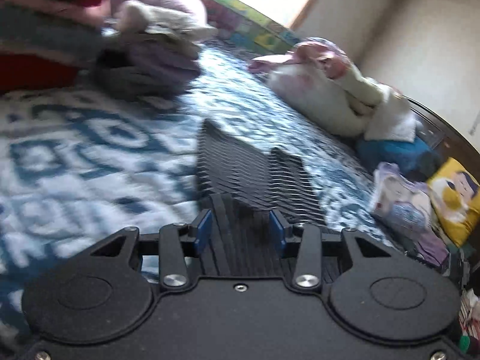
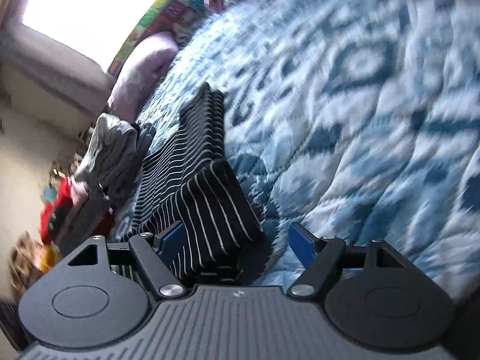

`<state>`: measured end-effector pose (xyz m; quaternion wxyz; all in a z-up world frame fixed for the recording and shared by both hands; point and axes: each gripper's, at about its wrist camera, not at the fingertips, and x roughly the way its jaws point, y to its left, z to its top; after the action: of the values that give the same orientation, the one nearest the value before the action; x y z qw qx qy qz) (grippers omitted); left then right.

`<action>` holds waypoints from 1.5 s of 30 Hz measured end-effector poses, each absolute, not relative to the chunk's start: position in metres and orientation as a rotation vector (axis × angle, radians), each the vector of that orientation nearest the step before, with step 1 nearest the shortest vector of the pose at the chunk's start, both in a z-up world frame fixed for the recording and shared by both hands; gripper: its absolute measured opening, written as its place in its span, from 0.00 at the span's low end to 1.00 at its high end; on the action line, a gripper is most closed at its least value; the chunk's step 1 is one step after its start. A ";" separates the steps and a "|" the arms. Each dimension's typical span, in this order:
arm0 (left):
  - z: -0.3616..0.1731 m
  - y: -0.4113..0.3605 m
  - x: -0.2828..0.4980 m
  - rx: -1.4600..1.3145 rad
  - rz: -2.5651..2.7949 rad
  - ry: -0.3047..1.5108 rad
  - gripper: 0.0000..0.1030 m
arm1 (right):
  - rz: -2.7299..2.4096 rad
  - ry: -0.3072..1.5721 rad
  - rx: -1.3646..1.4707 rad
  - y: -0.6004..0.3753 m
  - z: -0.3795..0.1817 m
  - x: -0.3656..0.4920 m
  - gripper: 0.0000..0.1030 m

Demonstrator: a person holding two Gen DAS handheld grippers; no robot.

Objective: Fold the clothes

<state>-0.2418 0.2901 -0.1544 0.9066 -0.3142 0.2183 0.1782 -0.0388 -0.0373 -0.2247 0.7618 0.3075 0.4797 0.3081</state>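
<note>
One dark top with thin white stripes lay on the blue-and-white blanket — that was the thing to fold. In the right wrist view it was folded up thick at the near end and stretched away toward the far edge of the bed.

The right gripper had its blue pads far apart. The thick folded end sat between them, up against the left-side pad, w/ a clear gap to the other pad. So it was open, not pinching.

In the left wrist view the striped top ran from the left gripper out over the blanket. The cloth lay between the two blue pads, which stood partway apart. The view was blurry, so I could not tell if the pads pressed on the cloth or just sat beside it.

Further out, in the left view, a grey and purple pile of clothes sat past the top, w/ red clothes at the far left edge. A white and pink heap lay near the wall — a yellow cushion was at the right side.
</note>
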 end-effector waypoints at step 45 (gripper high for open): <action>-0.184 0.293 -0.262 -0.716 0.407 0.535 0.39 | 0.628 1.004 0.839 -0.050 -0.238 -0.022 0.49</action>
<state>-0.2622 0.2931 -0.1840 0.8819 -0.3437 0.2570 0.1952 -0.0221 -0.0504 -0.2385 0.7482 0.3835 0.4591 0.2871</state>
